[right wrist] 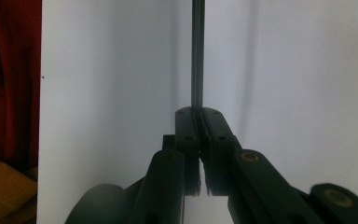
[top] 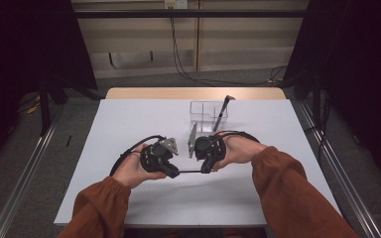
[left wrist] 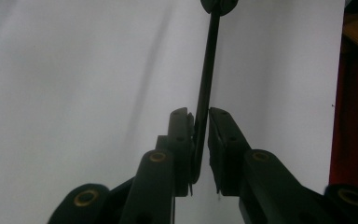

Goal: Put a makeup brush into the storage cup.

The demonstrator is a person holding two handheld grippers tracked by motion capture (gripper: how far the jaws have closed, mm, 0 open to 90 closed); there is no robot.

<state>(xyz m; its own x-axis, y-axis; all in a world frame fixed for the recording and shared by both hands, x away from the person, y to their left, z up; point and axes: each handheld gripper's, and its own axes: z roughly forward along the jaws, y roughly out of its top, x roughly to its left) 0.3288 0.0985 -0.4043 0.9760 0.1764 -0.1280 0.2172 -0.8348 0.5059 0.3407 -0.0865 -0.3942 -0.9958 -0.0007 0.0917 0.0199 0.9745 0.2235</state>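
Above the smooth white desk (top: 129, 124), a thin, straight black rod (top: 190, 171) spans both claws, the left claw (left wrist: 201, 135) and right claw (right wrist: 198, 135) each pinching one end.

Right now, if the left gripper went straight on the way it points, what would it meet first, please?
Probably the right gripper. The left gripper points along the thin black rod that both clamp, and the right one holds its far end, though depth along the rod is hard to judge.

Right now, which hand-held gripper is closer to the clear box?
Right. The right hand-held gripper sits just in front of the clear box; the left hand-held gripper is farther off, to its left.
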